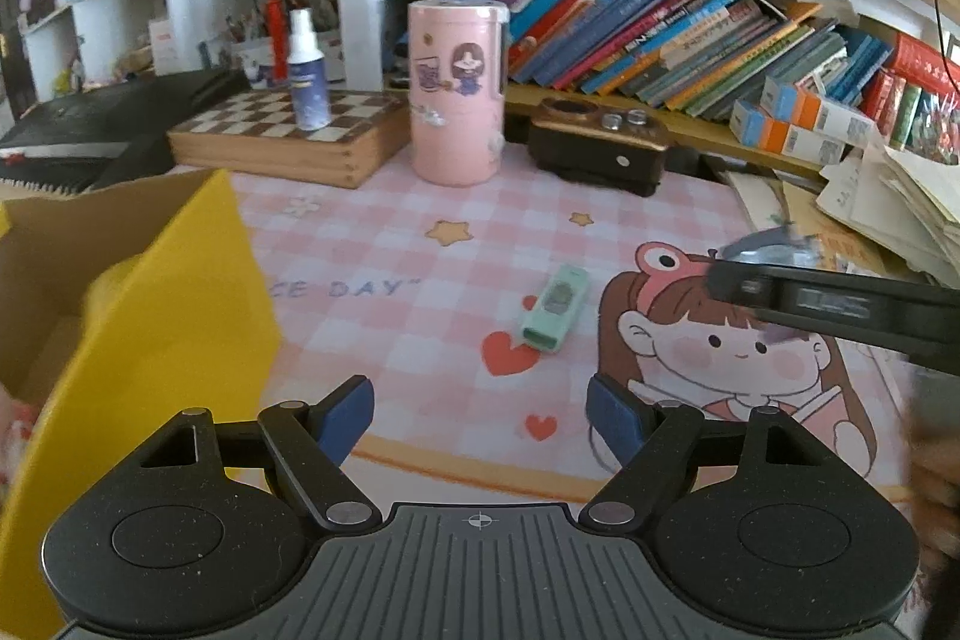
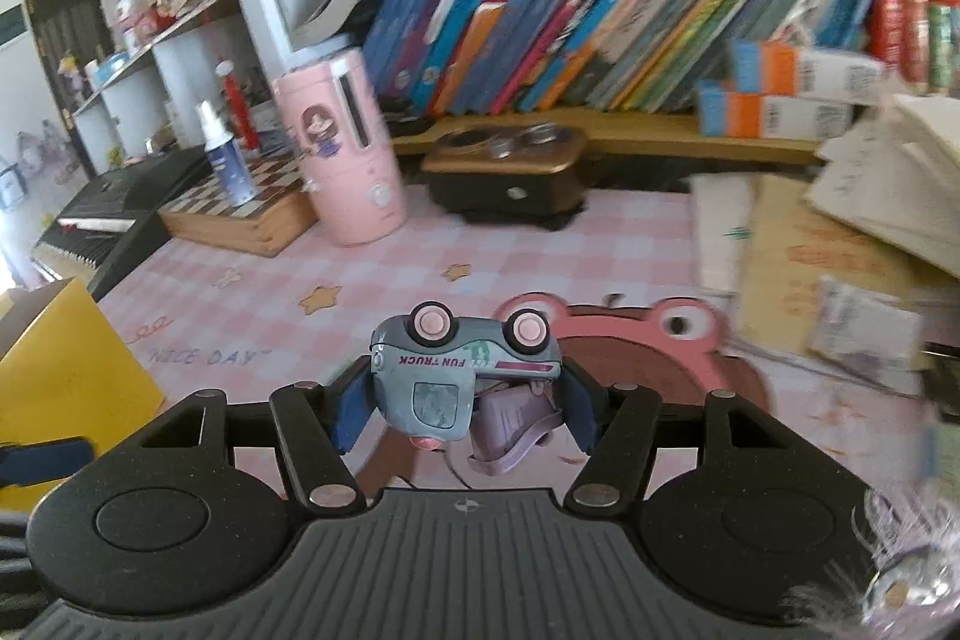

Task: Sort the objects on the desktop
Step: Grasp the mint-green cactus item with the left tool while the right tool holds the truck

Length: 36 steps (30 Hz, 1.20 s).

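The right gripper (image 2: 465, 400) is clamped on the upside-down toy truck (image 2: 462, 370), the yellow box (image 2: 66, 376) sits at frame left, while the left gripper (image 1: 480, 412) is held open and empty.

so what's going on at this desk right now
A person is sorting small things on a pink checked desk mat with a handheld gripper in each hand. The right gripper has its fingers closed on a grey toy truck, held upside down above the mat. The left gripper is open and empty, pointing toward a mint green case lying on the mat. A yellow cardboard box stands open at the left.
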Available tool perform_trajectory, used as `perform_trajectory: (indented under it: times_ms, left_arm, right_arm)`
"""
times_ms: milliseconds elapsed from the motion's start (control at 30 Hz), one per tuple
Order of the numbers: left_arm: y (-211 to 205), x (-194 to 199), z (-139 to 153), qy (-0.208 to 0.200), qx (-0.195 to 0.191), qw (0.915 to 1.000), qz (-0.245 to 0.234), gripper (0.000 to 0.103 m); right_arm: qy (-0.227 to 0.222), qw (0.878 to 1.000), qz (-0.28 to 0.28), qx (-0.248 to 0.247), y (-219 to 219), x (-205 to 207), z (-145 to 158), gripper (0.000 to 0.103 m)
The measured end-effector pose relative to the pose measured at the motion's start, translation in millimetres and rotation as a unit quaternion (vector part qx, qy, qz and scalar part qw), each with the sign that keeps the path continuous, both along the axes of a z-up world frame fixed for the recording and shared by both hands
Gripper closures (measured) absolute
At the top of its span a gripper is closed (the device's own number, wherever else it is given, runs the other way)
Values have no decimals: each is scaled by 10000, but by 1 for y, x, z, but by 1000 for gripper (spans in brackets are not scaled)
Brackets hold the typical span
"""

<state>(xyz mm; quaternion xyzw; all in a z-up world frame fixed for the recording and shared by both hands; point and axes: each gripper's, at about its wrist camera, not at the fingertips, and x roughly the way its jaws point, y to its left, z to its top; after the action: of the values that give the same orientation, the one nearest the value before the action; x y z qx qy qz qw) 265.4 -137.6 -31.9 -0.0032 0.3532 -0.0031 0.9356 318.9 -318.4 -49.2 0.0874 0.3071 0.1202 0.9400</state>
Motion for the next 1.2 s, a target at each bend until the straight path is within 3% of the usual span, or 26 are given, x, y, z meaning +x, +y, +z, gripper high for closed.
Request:
perform_trajectory:
  times_ms: [200, 400, 767, 867, 967, 1067, 1200]
  left_arm:
    - [-16, 29, -13, 23, -3, 9999, -157, 24]
    - [-24, 55, -27, 48, 153, 9996, -223, 26]
    - [-38, 87, -44, 35, 306, 9986, -423, 48]
    - [-40, 92, -50, 118, 350, 9982, -473, 60]
    - [-38, 93, -52, 151, 213, 9977, -621, 78]
    - [-38, 92, -48, 237, 202, 9969, -722, 80]
    - [-34, 77, -29, 34, 2, 9973, -729, 80]
  right_arm:
    - [-301, 9995, 30, -59, -19, -30, 18, 42]
    - [-210, 9997, -75, -49, -30, -42, 22, 42]
    - [-33, 9998, -177, -6, -41, -51, 17, 43]
    - [-10, 9999, -146, 27, -41, -51, 17, 43]
    - [-18, 9999, -113, 7, -39, -51, 18, 43]
    - [-22, 10000, -88, -23, -38, -51, 19, 43]
    - [-5, 9999, -73, -109, -34, -51, 19, 43]
